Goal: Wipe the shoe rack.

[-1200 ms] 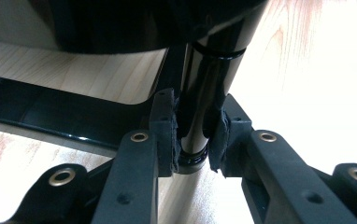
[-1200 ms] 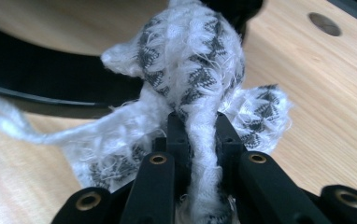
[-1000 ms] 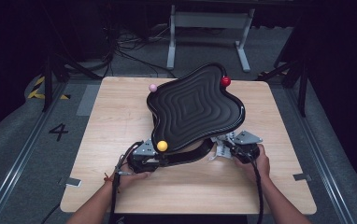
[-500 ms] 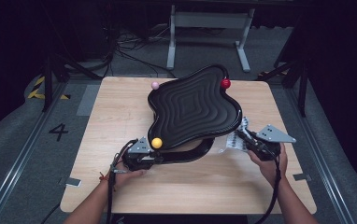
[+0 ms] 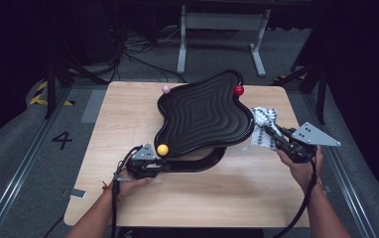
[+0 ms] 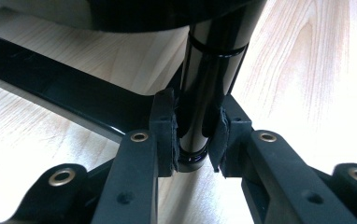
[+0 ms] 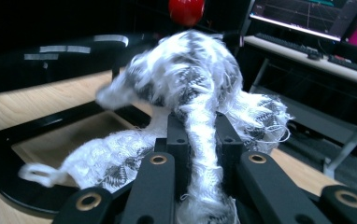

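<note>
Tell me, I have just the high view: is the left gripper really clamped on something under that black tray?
Observer: Yes. The left gripper is shut on the tray stand's upright black post.
Operator: And the right gripper?
Observer: The right gripper pinches a frayed white cloth between its pads.
Operator: Anything beyond the cloth?
Observer: A red ball sits above it, at the tray edge.

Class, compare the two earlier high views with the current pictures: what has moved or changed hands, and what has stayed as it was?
The right gripper, shut on the white cloth, has swung out from the front of the black wavy tray to its right side, lifting the cloth off the table. The left gripper stays clamped on the tray's stand post; tray and coloured balls are unmoved.
</note>
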`<action>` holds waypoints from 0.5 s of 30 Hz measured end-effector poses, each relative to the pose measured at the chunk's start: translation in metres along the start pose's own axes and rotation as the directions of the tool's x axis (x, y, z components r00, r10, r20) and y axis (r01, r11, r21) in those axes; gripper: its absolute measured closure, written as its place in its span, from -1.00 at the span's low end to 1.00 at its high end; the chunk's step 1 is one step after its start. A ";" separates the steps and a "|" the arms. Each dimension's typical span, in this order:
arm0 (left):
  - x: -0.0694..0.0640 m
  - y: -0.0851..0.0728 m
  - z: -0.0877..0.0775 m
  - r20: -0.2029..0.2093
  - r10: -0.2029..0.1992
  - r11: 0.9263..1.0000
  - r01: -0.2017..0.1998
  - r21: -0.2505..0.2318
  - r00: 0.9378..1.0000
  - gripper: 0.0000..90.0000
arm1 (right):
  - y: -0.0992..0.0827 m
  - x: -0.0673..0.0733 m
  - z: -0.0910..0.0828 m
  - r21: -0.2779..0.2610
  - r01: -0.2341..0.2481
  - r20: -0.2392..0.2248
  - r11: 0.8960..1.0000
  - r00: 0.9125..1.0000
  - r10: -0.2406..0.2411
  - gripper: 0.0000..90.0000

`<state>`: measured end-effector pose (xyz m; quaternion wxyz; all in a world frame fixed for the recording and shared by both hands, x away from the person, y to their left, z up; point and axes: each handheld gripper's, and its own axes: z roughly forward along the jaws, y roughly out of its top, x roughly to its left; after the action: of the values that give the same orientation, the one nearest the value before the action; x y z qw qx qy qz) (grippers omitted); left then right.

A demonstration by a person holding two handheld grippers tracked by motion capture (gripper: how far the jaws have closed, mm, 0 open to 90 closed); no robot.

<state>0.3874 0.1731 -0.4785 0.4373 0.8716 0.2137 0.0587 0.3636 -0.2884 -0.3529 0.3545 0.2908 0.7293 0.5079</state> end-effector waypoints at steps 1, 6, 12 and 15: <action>0.000 0.000 0.000 0.001 -0.001 1.000 0.001 -0.003 1.000 0.62 | 0.003 -0.002 0.001 -0.003 0.006 -0.008 1.000 1.000 -0.006 0.80; 0.002 0.001 0.000 0.011 0.001 1.000 -0.001 -0.001 1.000 0.62 | 0.013 -0.007 0.009 0.000 0.038 -0.006 0.999 0.999 -0.038 0.80; 0.003 0.000 0.000 0.016 0.001 1.000 -0.001 -0.002 1.000 0.62 | 0.020 -0.010 0.028 0.011 0.015 0.000 1.000 1.000 -0.015 0.79; 0.003 0.000 0.000 0.016 0.000 1.000 0.000 -0.002 1.000 0.62 | 0.021 -0.013 0.040 0.026 -0.011 0.011 1.000 1.000 0.010 0.79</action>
<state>0.3905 0.1745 -0.4784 0.4398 0.8717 0.2099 0.0518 0.4053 -0.2701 -0.3393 0.3521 0.3021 0.7322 0.4986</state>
